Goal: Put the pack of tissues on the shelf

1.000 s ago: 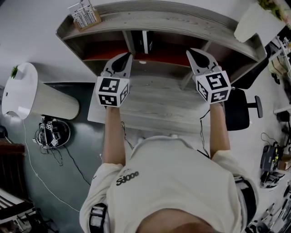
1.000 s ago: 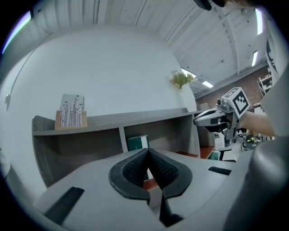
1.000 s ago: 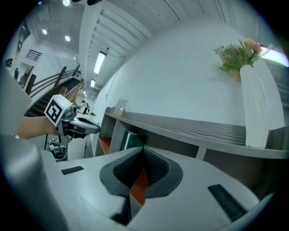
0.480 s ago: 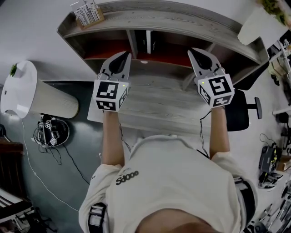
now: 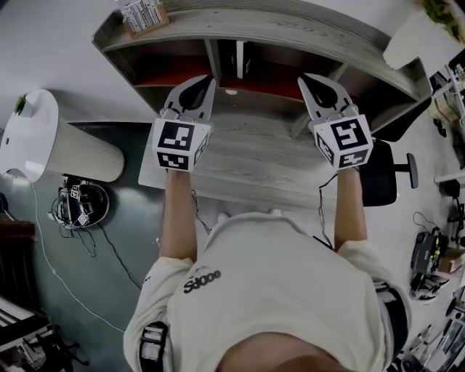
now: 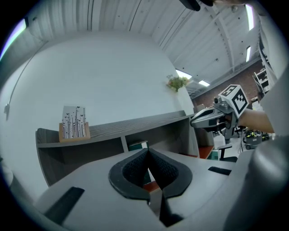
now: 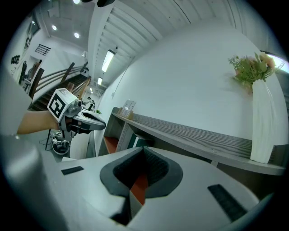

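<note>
Left claw (image 5: 208,80), right claw (image 5: 305,78), seemingly closed

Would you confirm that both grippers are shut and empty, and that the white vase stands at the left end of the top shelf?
Not quite: the head view shows the white vase at the right end of the top shelf. The rest holds.
</note>
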Motion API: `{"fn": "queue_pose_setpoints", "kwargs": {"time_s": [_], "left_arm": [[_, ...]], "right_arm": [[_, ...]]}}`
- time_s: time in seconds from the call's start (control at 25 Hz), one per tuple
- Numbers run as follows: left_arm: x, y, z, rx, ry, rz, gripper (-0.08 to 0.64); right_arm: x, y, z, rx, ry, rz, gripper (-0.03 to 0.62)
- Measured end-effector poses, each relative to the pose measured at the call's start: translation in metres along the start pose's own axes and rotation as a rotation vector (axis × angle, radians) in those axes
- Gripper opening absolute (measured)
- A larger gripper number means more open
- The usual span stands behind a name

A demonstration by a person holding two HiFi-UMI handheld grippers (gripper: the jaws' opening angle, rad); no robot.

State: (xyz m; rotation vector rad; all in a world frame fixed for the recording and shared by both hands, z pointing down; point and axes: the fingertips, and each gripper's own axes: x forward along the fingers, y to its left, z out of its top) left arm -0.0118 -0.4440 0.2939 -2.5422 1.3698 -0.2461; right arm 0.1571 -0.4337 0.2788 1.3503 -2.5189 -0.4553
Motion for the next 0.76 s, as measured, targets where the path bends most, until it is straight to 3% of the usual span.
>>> {"fn": "queue_pose_setpoints", "kwargs": {"time_s": [0.76], "left_arm": [[0.005, -0.006, -0.022, -0.044, 0.034, -0.024, 0.018]], "right_arm": [[0.010, 0.006, -0.010, -0.005, 0.028, 0.011, 0.005]]}}
